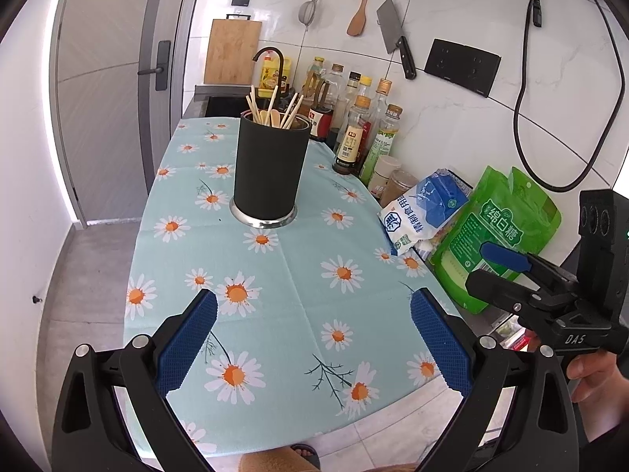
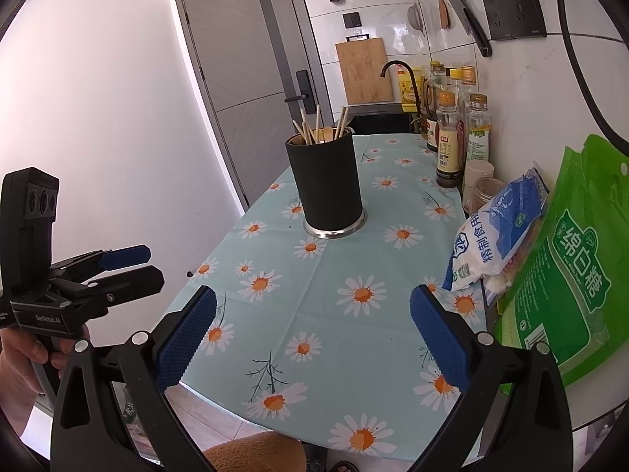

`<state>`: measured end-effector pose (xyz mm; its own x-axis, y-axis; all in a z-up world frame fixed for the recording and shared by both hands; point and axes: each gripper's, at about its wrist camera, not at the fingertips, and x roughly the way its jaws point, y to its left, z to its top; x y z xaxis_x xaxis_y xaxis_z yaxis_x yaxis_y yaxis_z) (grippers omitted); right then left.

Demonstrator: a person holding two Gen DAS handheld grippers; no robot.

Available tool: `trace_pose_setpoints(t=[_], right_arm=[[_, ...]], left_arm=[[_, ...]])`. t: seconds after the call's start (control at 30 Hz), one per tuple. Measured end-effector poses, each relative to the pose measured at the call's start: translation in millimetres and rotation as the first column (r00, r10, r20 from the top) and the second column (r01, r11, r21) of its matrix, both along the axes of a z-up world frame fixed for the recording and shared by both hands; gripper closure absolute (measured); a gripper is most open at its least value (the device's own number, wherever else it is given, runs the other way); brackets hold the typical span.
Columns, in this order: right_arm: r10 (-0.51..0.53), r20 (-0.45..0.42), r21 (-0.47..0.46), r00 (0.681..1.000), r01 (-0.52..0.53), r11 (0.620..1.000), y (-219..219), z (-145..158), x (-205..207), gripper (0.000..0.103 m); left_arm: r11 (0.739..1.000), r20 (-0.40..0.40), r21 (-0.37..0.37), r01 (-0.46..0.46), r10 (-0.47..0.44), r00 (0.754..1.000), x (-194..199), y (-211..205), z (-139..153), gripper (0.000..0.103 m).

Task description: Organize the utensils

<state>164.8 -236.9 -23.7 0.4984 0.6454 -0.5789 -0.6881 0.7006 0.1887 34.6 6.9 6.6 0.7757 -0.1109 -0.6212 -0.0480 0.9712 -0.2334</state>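
A black cylindrical utensil holder (image 1: pixel 269 169) on a silver base stands upright mid-counter on the daisy tablecloth (image 1: pixel 298 275); it also shows in the right wrist view (image 2: pixel 328 188). Wooden chopsticks (image 1: pixel 291 112) and a wooden spoon stick out of its top, also seen in the right wrist view (image 2: pixel 314 128). My left gripper (image 1: pixel 312 338) is open and empty, above the near end of the cloth. My right gripper (image 2: pixel 312 338) is open and empty, to the right of the left one. Each shows in the other's view: the right gripper (image 1: pixel 499 271), the left gripper (image 2: pixel 141 265).
Sauce and oil bottles (image 1: pixel 354 133) line the right wall. A blue salt bag (image 1: pixel 424 212) and a green sugar bag (image 1: pixel 495 236) lean at the right. A cleaver (image 1: pixel 397 37), spatula and strainer hang on the wall. A sink with tap (image 1: pixel 271 55) lies beyond the holder.
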Motion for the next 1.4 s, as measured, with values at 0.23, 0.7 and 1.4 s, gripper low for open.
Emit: trace_pose_setpoints(t=[0.23,0.7,1.4], right_arm=[[0.006,-0.003,-0.014,1.000,-0.006,1.000,0,2,0,0.005],[0.013,-0.005,-0.031,1.000,-0.013,0.999,2,5,4,0.005],[0.000,-0.001,-0.029,1.000,0.000,1.000,1,4,4,0.005]], left_arm=[[1.000,0.000,-0.005,0.006,-0.006,1.000,1,-1,2,0.007],[1.000,-0.008,0.013,0.020,-0.020,1.000,3,-7,6,0.007],[0.999,-0.021,0.018,0.051,-0.050,0.999,13,-11,6,0.007]])
